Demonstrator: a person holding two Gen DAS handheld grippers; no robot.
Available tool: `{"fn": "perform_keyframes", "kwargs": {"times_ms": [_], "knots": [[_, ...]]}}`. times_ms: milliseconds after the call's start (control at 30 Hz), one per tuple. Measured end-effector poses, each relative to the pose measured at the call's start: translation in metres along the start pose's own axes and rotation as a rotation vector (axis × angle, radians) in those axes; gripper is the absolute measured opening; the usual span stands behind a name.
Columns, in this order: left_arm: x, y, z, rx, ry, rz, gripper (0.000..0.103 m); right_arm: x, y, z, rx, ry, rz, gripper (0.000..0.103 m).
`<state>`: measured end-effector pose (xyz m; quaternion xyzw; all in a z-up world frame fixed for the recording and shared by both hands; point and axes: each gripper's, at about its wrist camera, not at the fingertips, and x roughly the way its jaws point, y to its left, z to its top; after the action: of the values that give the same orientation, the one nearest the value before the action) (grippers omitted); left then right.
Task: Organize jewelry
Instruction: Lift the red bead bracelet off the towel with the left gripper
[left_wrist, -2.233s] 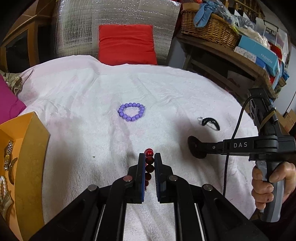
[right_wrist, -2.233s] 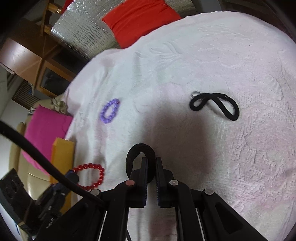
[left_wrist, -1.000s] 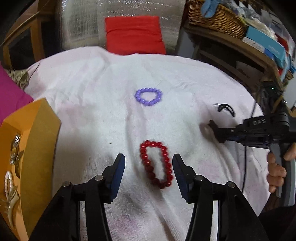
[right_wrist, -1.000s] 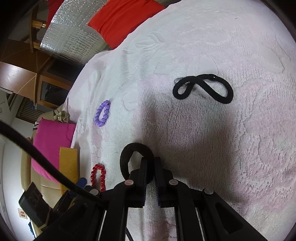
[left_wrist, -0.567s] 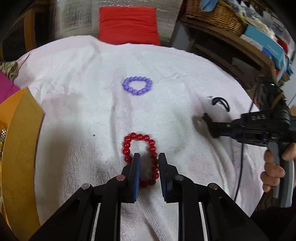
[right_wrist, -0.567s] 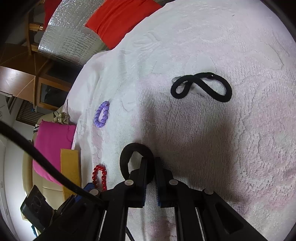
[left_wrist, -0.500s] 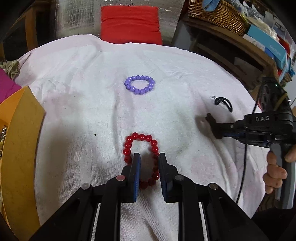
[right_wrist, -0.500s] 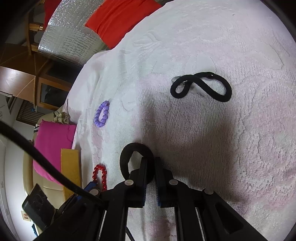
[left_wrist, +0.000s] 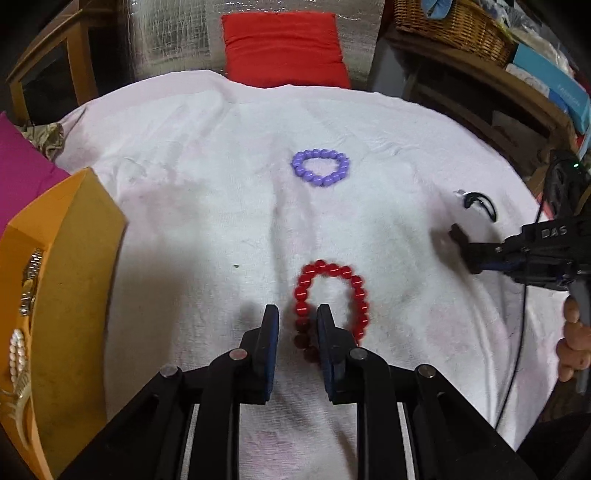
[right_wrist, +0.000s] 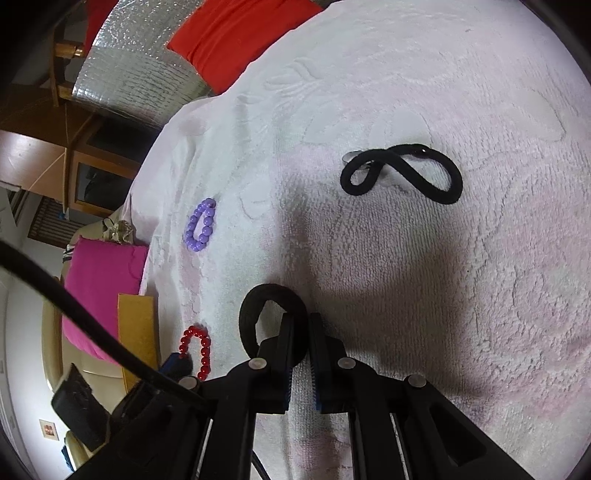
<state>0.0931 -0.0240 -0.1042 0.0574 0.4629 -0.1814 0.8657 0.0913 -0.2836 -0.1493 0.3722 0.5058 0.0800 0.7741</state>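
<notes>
A red bead bracelet (left_wrist: 331, 295) lies on the white towel (left_wrist: 207, 206). My left gripper (left_wrist: 297, 314) has its jaws narrowed around the bracelet's near left side, with a small gap still showing on the left. The bracelet also shows in the right wrist view (right_wrist: 195, 349). My right gripper (right_wrist: 300, 321) is shut on a black hair tie (right_wrist: 258, 306) and holds it just above the towel. A purple bead bracelet (left_wrist: 320, 168) lies farther back in the middle. A second black hair tie (right_wrist: 402, 173), twisted into a figure eight, lies on the towel ahead of my right gripper.
An orange box (left_wrist: 70, 280) with a watch and pearl pieces inside stands at the left edge. A magenta cushion (left_wrist: 18, 158) sits behind it. A red cushion (left_wrist: 284, 53) lies at the back. A wicker basket (left_wrist: 450, 26) and boxes sit on a shelf at the right.
My left gripper opened and set the red bracelet flat on the towel, then narrowed around its near side and shifted slightly left. My right gripper has kept hold of the black hair tie.
</notes>
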Motion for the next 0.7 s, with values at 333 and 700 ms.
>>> {"fn": "perform_keyframes", "kwargs": {"times_ms": [333, 700], "knots": [[0.014, -0.001, 0.003, -0.056, 0.026, 0.005, 0.021, 0.001, 0.009, -0.005, -0.059, -0.029, -0.038, 0.010], [0.008, -0.009, 0.005, -0.029, 0.000, 0.073, 0.014, 0.001, 0.010, -0.006, -0.069, -0.037, -0.044, 0.010]]}}
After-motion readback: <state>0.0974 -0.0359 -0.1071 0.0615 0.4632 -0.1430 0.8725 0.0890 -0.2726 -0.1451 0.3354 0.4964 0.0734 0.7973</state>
